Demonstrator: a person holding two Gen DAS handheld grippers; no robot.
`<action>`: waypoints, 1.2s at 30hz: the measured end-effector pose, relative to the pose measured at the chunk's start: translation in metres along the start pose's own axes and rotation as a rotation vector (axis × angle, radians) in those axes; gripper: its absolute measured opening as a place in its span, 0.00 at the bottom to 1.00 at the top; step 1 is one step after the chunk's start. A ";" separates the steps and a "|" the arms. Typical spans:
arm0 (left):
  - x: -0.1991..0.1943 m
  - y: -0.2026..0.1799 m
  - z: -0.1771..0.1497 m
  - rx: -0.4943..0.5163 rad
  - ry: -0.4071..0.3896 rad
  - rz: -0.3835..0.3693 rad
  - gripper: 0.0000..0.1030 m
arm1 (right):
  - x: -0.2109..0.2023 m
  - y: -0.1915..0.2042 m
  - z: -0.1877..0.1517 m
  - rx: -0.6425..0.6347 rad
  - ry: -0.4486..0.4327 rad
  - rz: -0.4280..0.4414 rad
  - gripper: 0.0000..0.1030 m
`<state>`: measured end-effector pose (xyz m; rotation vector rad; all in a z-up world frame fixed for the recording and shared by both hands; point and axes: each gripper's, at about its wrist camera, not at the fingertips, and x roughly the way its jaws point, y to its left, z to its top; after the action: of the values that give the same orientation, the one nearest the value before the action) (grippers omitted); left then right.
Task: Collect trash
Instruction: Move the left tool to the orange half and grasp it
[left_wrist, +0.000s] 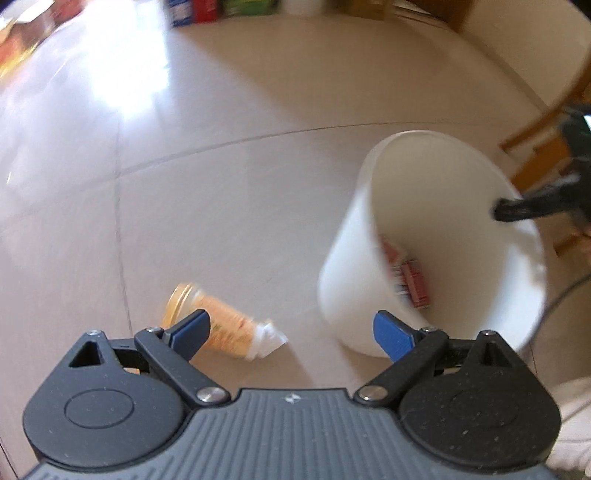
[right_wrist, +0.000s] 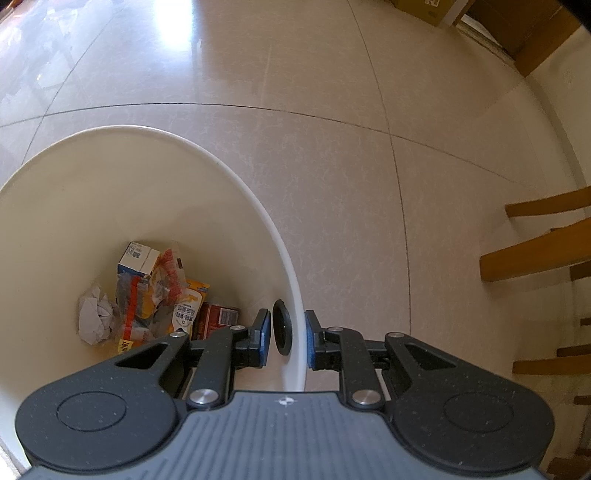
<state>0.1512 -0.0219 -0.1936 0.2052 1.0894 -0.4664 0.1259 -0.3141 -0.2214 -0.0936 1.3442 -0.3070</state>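
The left gripper (left_wrist: 291, 334) hangs spread wide and empty, an orange packet (left_wrist: 221, 325) on the floor just ahead by its left finger. The right gripper (right_wrist: 286, 339) pinches the bin (right_wrist: 295, 295) wall. Next comes lowering and closing on that packet.

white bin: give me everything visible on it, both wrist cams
The white bin is a round, smooth, plastic-looking tub with a thin rim, open-topped, standing on the tiled floor. An oval hole pierces its wall near the rim. The right gripper straddles that wall, one finger inside, one outside. Inside lie cartons, wrappers and crumpled paper. In the blurred left view it appears tilted.
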 end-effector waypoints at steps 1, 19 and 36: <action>0.005 0.012 -0.008 -0.037 0.002 0.003 0.92 | 0.000 0.000 0.000 -0.002 -0.001 -0.004 0.22; 0.119 0.136 -0.081 -0.211 0.171 0.229 0.92 | 0.002 0.004 0.001 -0.010 -0.011 -0.033 0.22; 0.190 0.148 -0.099 -0.229 0.204 0.256 0.92 | 0.002 0.007 0.000 -0.025 -0.011 -0.046 0.22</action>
<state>0.2117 0.0968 -0.4167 0.1896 1.2857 -0.0908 0.1277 -0.3075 -0.2248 -0.1473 1.3368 -0.3279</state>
